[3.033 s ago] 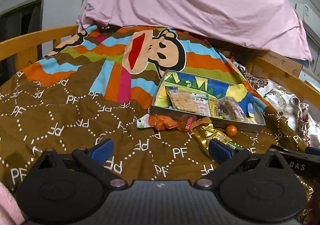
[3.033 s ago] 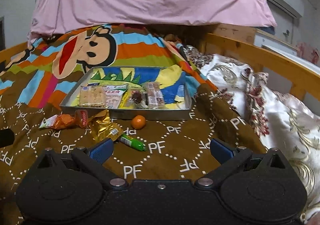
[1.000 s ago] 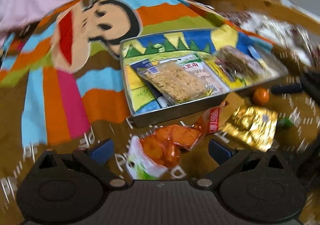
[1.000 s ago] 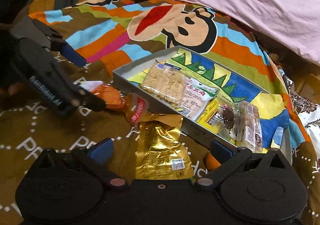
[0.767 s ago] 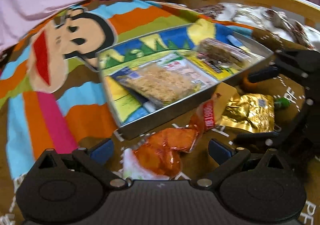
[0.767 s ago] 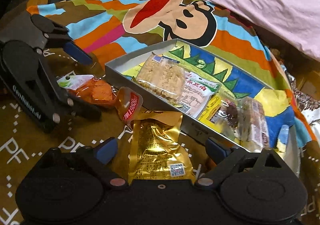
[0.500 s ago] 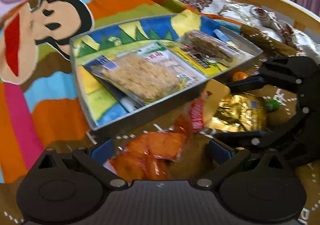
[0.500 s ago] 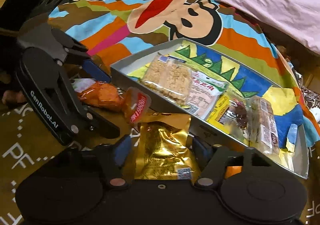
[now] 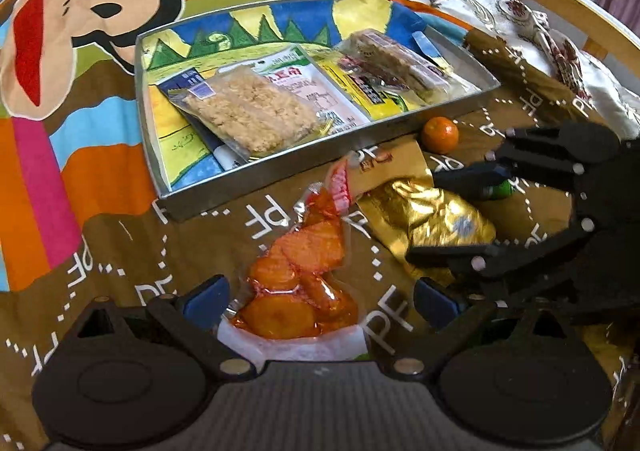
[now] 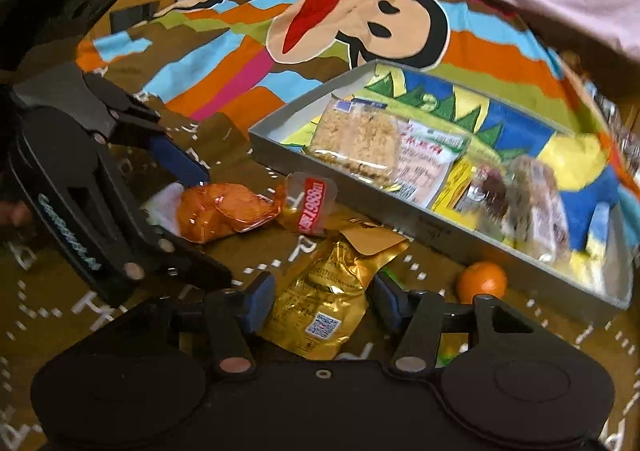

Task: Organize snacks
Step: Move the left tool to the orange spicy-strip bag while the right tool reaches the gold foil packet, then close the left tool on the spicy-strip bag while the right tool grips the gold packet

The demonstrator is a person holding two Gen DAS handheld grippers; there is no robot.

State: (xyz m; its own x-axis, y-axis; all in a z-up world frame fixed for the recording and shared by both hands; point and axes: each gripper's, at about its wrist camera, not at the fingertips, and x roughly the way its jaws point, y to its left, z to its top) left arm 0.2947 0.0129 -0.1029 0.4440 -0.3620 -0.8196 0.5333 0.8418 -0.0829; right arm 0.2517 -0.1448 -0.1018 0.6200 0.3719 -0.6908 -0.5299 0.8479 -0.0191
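My right gripper [image 10: 322, 301] is closing its jaws around the gold packet [image 10: 332, 291]; my left gripper [image 9: 320, 297] is hanging wide open over the orange snack bag [image 9: 300, 283], near the tray [image 9: 256, 175].

Both wrist views down, close, tray [image 9: 280, 167] shared

Dim indoor light, warm cast, shadows soft. Strong fisheye bend and black vignette at corners in both views. Specular glare on gold foil packet [image 10: 332, 291] and orange snack bag [image 9: 304, 283]. Right wrist view: motion blur smears the tray's [image 10: 440, 229] far-right packets. Left wrist view mostly sharp.
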